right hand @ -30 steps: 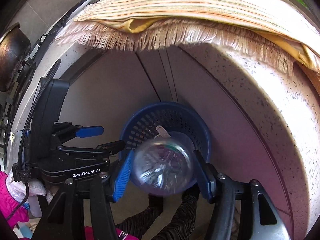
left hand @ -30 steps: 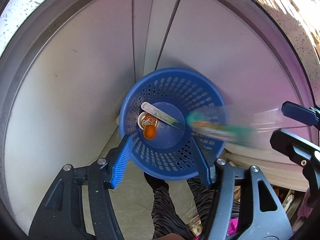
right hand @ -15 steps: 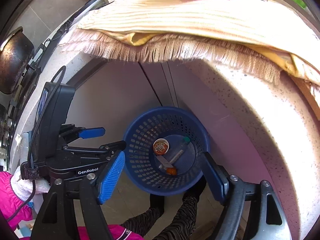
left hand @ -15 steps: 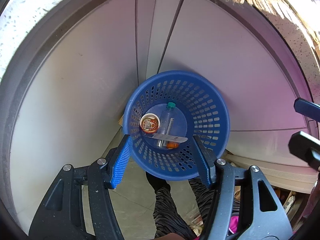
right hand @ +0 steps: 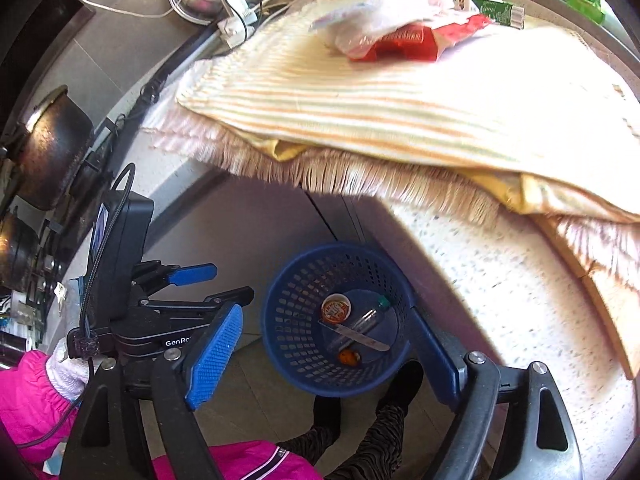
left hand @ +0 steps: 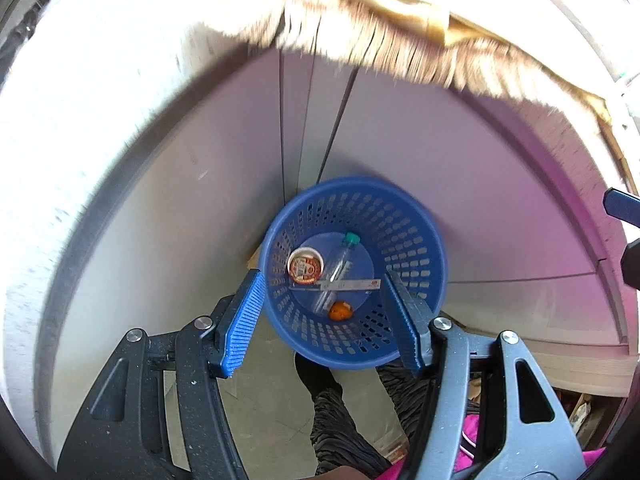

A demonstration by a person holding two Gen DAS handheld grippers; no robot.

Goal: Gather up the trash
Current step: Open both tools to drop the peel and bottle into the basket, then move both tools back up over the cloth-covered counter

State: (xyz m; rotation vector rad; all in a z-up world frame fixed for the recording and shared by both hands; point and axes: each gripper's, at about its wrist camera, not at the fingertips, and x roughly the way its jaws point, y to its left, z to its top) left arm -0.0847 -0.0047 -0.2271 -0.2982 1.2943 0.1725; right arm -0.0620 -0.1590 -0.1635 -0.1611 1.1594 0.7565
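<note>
Trash basket [right hand: 340, 320] sits below both empty grippers; right gripper [right hand: 324, 344] jaws opening, left gripper [left hand: 322, 300] jaws apart. Next: fetch red wrapper [right hand: 404, 40] above.

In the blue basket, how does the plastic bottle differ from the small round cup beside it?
The plastic bottle is long, clear and lying on its side with a green cap; the round cup is short, white-rimmed and shows a red-orange face upward. A flat white strip lies across the bottle, while only its end reaches the cup. Both rest on the bottom of the blue basket.
</note>
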